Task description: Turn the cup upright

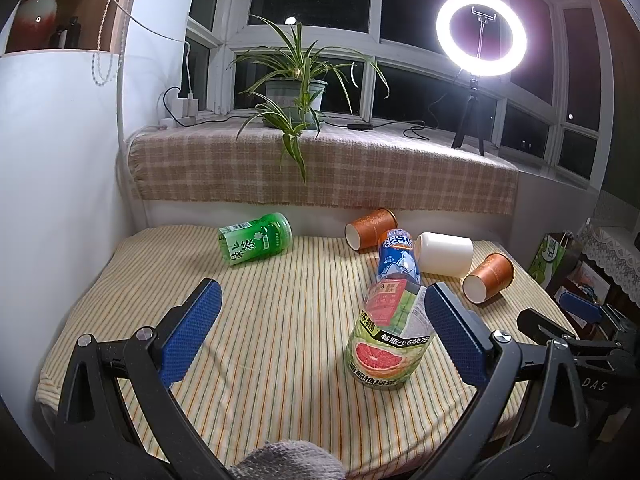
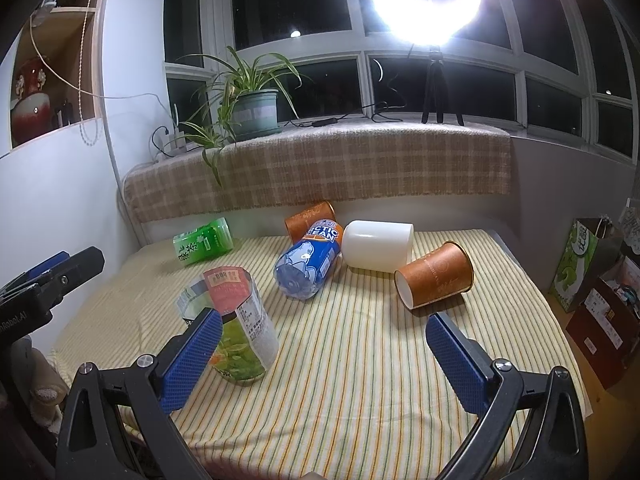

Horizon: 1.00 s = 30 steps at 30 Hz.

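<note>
Several cups lie on their sides on the striped table (image 1: 280, 340): a green tea cup (image 1: 255, 243) (image 2: 203, 241), two orange paper cups (image 1: 371, 228) (image 1: 489, 277) (image 2: 435, 274) (image 2: 306, 220), a white cup (image 1: 445, 253) (image 2: 378, 249) and a blue bottle-cup (image 1: 398, 255) (image 2: 309, 264). A grapefruit-label cut bottle cup (image 1: 389, 336) (image 2: 236, 332) stands upright. My left gripper (image 1: 322, 320) is open, its right finger beside this cup. My right gripper (image 2: 324, 344) is open, its left finger in front of the same cup.
A checked cloth covers the sill (image 1: 320, 168) behind the table, with a potted plant (image 1: 295, 96) and a ring light on a tripod (image 1: 480, 40). A white wall (image 1: 60, 160) is on the left. Bags and boxes (image 2: 592, 280) stand at the right.
</note>
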Available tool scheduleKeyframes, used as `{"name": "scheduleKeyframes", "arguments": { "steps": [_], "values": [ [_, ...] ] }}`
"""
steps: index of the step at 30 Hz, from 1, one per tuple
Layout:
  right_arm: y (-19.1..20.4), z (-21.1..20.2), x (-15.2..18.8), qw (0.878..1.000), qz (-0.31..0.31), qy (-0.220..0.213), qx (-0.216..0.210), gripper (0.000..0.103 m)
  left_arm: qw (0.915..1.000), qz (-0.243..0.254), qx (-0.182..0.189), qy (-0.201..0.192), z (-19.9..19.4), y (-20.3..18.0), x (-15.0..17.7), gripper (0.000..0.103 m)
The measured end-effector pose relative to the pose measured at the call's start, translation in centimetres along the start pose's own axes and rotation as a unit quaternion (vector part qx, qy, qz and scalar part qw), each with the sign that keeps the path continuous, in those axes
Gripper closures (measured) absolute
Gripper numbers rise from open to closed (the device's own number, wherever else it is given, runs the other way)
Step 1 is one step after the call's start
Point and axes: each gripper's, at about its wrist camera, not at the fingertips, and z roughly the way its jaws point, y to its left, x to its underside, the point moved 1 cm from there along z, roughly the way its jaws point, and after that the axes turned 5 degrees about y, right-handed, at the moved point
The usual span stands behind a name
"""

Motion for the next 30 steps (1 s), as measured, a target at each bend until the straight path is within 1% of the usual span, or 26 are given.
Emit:
{"name": "scheduleKeyframes", "arguments": {
  "steps": [30],
  "values": [
    [0.13, 0.76, 0.01, 1.0, 0.001, 0.013, -0.006, 0.0, 1.0, 0.0, -0.002, -0.001, 0.2, -0.09, -0.04, 0.0]
  ]
}}
